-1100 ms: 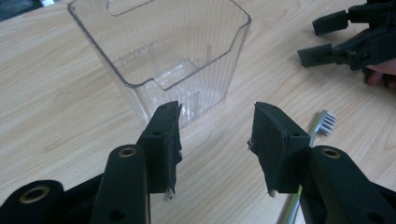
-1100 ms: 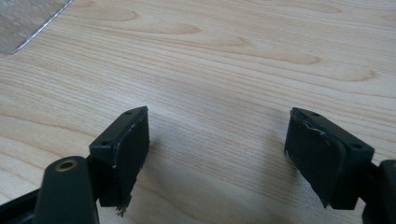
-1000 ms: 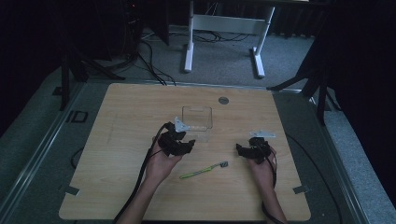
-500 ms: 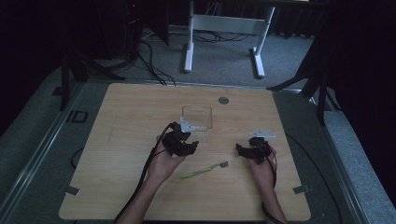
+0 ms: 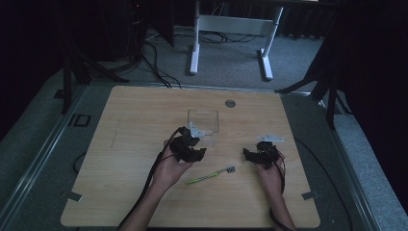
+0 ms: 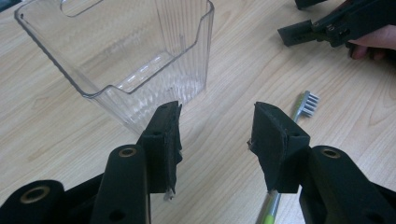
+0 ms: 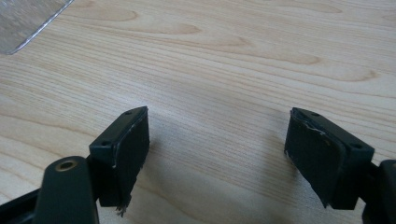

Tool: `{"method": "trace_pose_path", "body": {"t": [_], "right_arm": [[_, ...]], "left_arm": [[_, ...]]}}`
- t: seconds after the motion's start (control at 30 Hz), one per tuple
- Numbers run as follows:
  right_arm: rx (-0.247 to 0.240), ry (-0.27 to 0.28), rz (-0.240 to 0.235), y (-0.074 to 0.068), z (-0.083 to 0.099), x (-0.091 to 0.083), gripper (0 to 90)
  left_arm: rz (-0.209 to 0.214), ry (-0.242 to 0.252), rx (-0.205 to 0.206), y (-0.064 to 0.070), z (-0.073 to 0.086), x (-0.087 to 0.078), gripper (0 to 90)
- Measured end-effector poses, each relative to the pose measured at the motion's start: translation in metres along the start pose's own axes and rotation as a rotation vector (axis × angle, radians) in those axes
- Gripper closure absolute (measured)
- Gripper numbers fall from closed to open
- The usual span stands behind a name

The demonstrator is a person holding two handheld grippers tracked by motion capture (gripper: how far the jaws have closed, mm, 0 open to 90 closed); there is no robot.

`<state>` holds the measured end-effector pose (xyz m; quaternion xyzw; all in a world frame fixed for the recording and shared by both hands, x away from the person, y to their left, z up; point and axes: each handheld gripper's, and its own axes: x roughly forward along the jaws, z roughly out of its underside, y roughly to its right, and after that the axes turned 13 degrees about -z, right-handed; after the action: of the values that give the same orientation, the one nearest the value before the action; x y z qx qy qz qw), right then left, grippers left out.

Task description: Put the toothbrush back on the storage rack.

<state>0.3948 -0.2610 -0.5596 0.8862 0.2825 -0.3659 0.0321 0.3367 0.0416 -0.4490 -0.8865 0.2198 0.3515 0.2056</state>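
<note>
Left forearm enters from bottom edge of high view, angled up and right. Left hand (image 5: 169, 169) grips the black two-jaw left tongs (image 5: 191, 147); jaws parted with a moderate gap, foam pads (image 6: 170, 135) facing each other, nothing between them.

Right forearm comes up from bottom right. Right hand (image 5: 270, 172) holds the black right tongs (image 5: 250, 155), pointing left; jaws spread wide, pads (image 7: 130, 144) low over the tabletop (image 7: 243, 60).
</note>
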Motion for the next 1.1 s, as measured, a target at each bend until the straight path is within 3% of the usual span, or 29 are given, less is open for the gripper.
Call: {"method": "trace_pose_path", "body": {"t": [1.1], "right_arm": [[0.000, -0.001, 0.000, 0.0000, 0.0000, 0.0000, 22.0]], "left_arm": [[0.013, -0.072, 0.064, 0.0085, -0.0073, 0.0051, 52.1]]}}
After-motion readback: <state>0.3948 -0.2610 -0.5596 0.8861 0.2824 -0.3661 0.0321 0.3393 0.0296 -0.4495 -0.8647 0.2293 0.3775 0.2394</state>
